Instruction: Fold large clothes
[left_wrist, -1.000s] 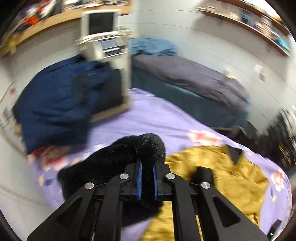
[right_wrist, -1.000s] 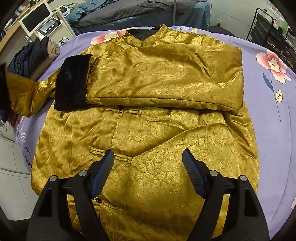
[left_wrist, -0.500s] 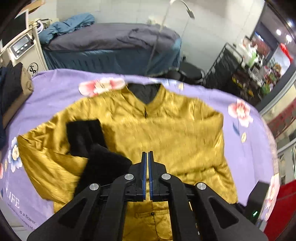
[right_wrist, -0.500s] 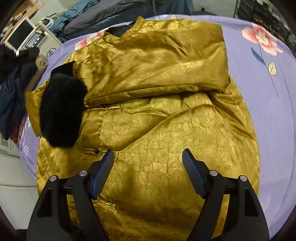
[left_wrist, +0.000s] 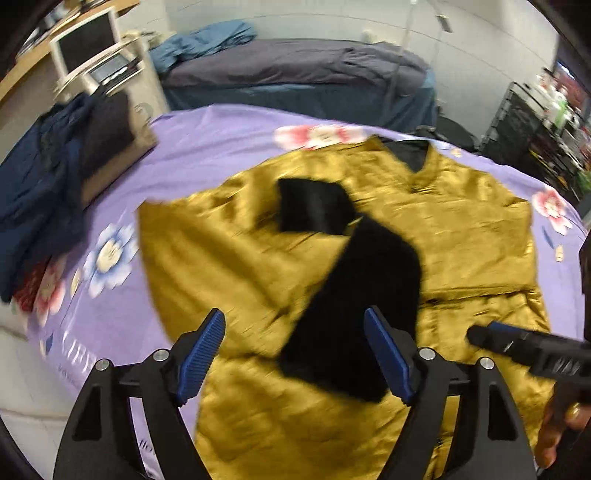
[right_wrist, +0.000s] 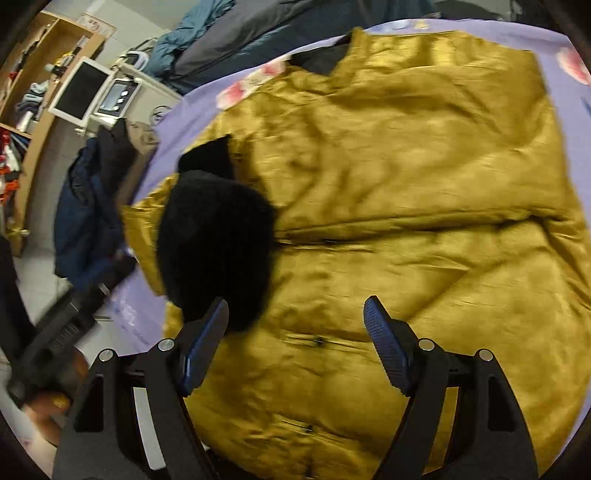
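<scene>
A gold satin jacket (left_wrist: 461, 240) (right_wrist: 406, 166) lies spread on the purple flowered sheet (left_wrist: 207, 147). Its right sleeve is folded across the chest, ending in a black fur cuff (left_wrist: 310, 206). The other sleeve's black fur cuff (left_wrist: 362, 295) (right_wrist: 218, 240) lies slanted over the jacket front. My left gripper (left_wrist: 293, 317) hovers just above that cuff; its jaws are opening and the pads do not touch it. My right gripper (right_wrist: 295, 304) is open over the buttoned front, nothing between its fingers. It also shows at the right edge of the left wrist view.
A heap of dark blue clothes (left_wrist: 40, 184) (right_wrist: 85, 206) sits at the sheet's left edge. Behind it stands a white machine with a monitor (left_wrist: 92, 48). A grey-covered bed (left_wrist: 295, 70) runs along the back, and a black rack (left_wrist: 535, 122) is at right.
My left gripper, shut on the black cuff a second ago, swung the sleeve over the jacket, sank, and now has its jaws apart with the cuff lying loose. The right gripper shifted leftward, staying open.
</scene>
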